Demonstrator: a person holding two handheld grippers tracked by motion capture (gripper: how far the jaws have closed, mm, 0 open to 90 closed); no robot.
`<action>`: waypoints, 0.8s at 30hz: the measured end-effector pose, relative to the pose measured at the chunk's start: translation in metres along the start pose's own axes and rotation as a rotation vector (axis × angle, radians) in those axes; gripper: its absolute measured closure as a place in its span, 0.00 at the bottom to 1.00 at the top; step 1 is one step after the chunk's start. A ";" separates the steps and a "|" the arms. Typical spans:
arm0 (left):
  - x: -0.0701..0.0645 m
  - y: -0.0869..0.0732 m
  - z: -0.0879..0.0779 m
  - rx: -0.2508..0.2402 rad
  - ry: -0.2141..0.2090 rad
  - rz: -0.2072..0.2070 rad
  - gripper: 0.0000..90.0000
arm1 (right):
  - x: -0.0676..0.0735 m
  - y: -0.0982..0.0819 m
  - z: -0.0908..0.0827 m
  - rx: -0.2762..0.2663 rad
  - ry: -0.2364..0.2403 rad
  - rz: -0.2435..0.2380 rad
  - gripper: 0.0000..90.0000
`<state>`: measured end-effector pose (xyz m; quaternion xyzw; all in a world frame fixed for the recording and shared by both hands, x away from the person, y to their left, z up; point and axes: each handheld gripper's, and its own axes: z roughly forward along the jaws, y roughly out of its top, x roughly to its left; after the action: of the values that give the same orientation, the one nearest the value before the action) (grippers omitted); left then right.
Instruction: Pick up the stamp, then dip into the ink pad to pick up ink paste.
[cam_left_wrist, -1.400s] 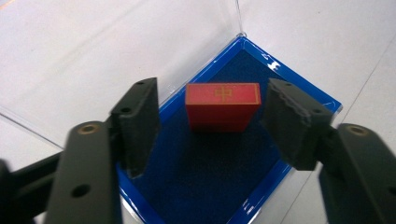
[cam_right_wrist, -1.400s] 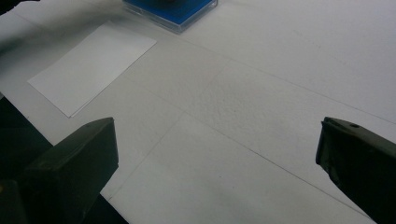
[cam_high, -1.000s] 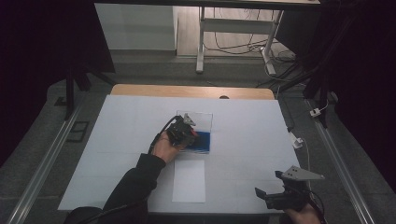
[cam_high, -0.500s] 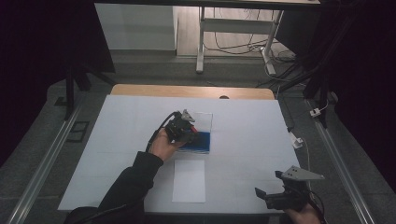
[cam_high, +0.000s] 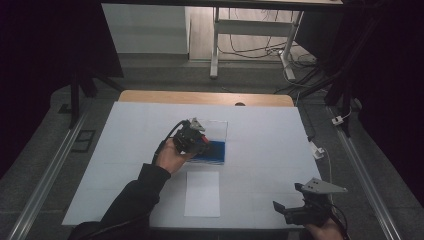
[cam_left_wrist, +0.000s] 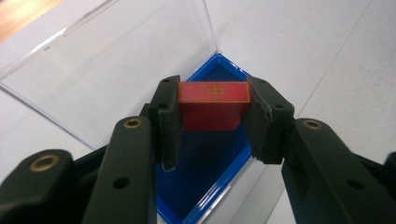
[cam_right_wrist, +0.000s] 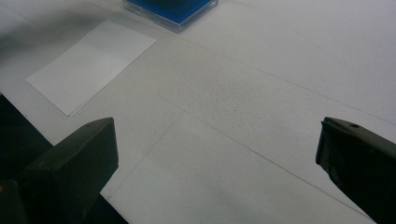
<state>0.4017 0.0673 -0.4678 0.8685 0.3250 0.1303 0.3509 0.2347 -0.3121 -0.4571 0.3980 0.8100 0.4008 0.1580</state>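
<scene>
My left gripper (cam_left_wrist: 212, 116) is shut on a red block (cam_left_wrist: 213, 103) with a gold character on its top face. It holds the block above a blue-lined box (cam_left_wrist: 205, 163) whose clear lid (cam_left_wrist: 116, 70) stands up behind. In the high view that gripper (cam_high: 196, 139) hovers over the left end of the blue box (cam_high: 214, 150) at mid table. My right gripper (cam_high: 280, 207) rests low at the near right edge, its jaws wide apart with only bare table between its fingers (cam_right_wrist: 79, 163).
A white sheet of paper (cam_high: 202, 193) lies flat just in front of the box, also in the right gripper view as the sheet (cam_right_wrist: 88, 65). The white table cover (cam_high: 265, 145) spreads around. A small white clip with a cable (cam_high: 317, 150) lies at the right edge.
My left gripper has risen slightly with the red block above the box. The right gripper has not moved.
</scene>
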 end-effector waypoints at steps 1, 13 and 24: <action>0.000 0.000 0.000 0.002 -0.001 -0.004 0.65 | 0.000 0.000 0.000 -0.003 0.000 0.001 0.00; 0.001 -0.010 0.017 0.050 0.027 -0.003 0.65 | 0.000 0.000 -0.001 -0.005 -0.002 0.003 0.00; 0.006 -0.017 0.023 0.075 0.014 -0.038 0.65 | 0.001 0.000 -0.001 0.000 -0.004 -0.002 0.00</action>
<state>0.4086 0.0679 -0.4961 0.8738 0.3485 0.1174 0.3182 0.2338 -0.3122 -0.4570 0.3979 0.8100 0.3999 0.1601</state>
